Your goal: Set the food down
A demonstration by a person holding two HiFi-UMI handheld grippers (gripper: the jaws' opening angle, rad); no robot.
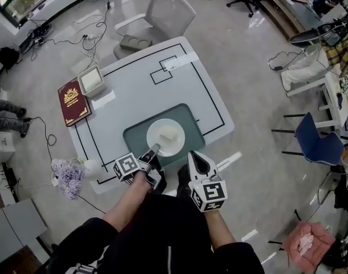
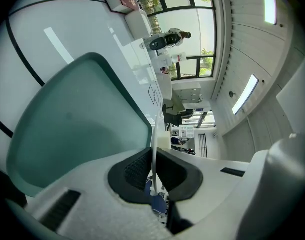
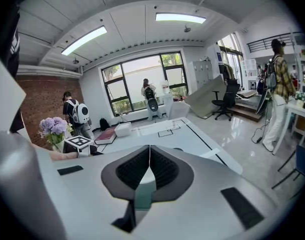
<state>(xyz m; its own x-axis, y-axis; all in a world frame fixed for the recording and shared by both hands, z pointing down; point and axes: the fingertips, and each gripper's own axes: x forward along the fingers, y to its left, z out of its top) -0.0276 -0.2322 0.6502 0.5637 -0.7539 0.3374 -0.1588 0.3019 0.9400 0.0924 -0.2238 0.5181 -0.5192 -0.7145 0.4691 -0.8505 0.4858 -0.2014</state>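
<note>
A white plate (image 1: 165, 137) with a pale block of food (image 1: 169, 133) sits over the teal placemat (image 1: 135, 137) on the white table (image 1: 134, 79); whether it touches the mat I cannot tell. My left gripper (image 1: 155, 148) is shut on the plate's near left rim. In the left gripper view the thin rim (image 2: 154, 139) runs edge-on between the black pads (image 2: 135, 170), with the placemat (image 2: 77, 119) to the left. My right gripper (image 1: 192, 155) is at the table's front edge, right of the plate, shut and empty; its pads (image 3: 165, 168) meet.
A red book (image 1: 73, 101) and a white box (image 1: 90, 80) lie at the table's left. Purple flowers (image 1: 68, 176) stand by its near left corner. A white chair (image 1: 162, 13) is behind the table, a blue chair (image 1: 316, 144) to the right.
</note>
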